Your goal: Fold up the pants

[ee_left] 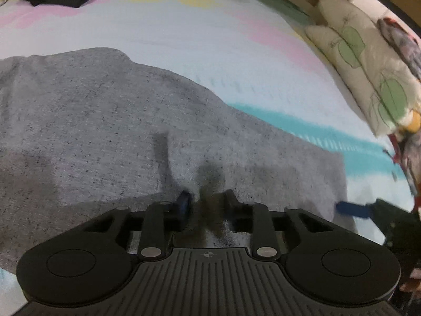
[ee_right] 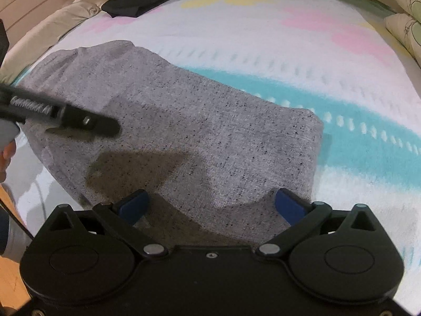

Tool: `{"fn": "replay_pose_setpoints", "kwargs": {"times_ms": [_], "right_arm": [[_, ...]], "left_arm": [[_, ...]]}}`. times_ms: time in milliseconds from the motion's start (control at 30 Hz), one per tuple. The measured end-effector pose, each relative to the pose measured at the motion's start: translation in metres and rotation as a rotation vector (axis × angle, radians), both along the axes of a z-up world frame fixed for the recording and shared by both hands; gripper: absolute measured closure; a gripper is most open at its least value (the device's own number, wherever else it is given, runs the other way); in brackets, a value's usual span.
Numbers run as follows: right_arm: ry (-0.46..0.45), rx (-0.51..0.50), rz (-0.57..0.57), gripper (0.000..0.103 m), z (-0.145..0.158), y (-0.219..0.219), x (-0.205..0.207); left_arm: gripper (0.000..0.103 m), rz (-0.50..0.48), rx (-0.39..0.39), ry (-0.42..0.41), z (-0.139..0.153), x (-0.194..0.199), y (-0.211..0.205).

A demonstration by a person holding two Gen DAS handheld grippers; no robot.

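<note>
Grey pants (ee_right: pixel 184 131) lie spread on the pastel blanket (ee_right: pixel 289 39), filling the centre and left of both views. Left gripper (ee_left: pixel 206 201), low in its frame, has its fingers drawn narrow, pinching a dark pucker of the cloth. Right gripper (ee_right: pixel 211 205) stands wide open over the near edge, holding nothing. A folded black garment (ee_right: pixel 142 0) sits upper left.

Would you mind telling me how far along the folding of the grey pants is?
Done: the speckled grey pants lie as a compact rectangle on the pastel bedspread; a folded black garment sits farther back. In hand: the left gripper pinches the near edge; the right gripper straddles the fabric, jaws wide. Left: apparently another fold.
</note>
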State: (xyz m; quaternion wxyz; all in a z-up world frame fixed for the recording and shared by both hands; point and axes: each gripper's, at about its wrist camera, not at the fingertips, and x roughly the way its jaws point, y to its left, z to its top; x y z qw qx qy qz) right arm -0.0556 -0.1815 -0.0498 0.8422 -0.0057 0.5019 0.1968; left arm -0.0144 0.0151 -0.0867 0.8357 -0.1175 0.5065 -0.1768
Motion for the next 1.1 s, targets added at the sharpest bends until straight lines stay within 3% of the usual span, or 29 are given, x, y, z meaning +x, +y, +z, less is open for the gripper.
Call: {"fn": "replay_pose_setpoints", "kwargs": {"times_ms": [67,200,233,333,400,433,500,567,633,700,767,800,867,967,1100], "right_arm": [[-0.004,0.010,0.001,0.000,-0.001,0.001,0.001],[-0.012,-0.010,0.015,0.000,0.001,0.004,-0.002],[-0.011,-0.012,0.017,0.001,0.003,0.005,-0.002],[-0.038,0.004,0.007,0.001,0.010,0.002,-0.004],[-0.052,0.018,-0.024,0.001,0.012,-0.004,-0.002],[-0.055,0.025,-0.043,0.001,0.013,-0.007,0.000],[-0.057,0.050,-0.089,0.001,0.016,-0.015,0.005],[-0.074,0.091,-0.135,0.001,0.021,-0.024,0.009],[-0.114,0.157,-0.178,0.004,0.025,-0.033,0.012],[-0.127,0.193,-0.204,0.018,0.028,-0.036,0.020],[-0.098,0.167,-0.200,0.041,0.025,-0.034,0.033],[-0.083,0.156,-0.202,0.045,0.023,-0.033,0.038],[-0.055,0.145,-0.216,0.047,0.016,-0.032,0.043],[0.001,0.111,-0.242,0.051,0.004,-0.031,0.051],[0.011,0.085,-0.233,0.051,-0.002,-0.031,0.050]], "left_arm": [[0.087,-0.024,0.022,-0.052,0.005,-0.004,-0.005],[0.088,-0.155,0.226,-0.336,0.031,-0.026,-0.034],[0.088,-0.176,0.258,-0.363,0.035,-0.029,-0.040],[0.084,-0.176,0.283,-0.281,0.029,-0.026,-0.034],[0.074,-0.134,0.282,-0.147,0.010,-0.013,-0.022],[0.065,-0.101,0.266,-0.098,0.003,-0.009,-0.014],[0.064,-0.028,0.176,-0.066,0.006,-0.006,0.004],[0.063,0.002,0.152,-0.067,0.013,-0.004,0.014],[0.063,0.067,0.182,-0.118,0.022,-0.006,0.021],[0.063,0.068,0.183,-0.144,0.026,-0.006,0.025],[0.063,0.048,0.161,-0.131,0.023,-0.006,0.026],[0.063,0.034,0.148,-0.117,0.020,-0.006,0.023],[0.062,-0.005,0.144,-0.100,0.015,-0.006,0.015],[0.056,-0.041,0.231,-0.042,0.000,-0.009,0.006],[0.056,-0.018,0.201,-0.044,-0.001,-0.009,0.008]]}}
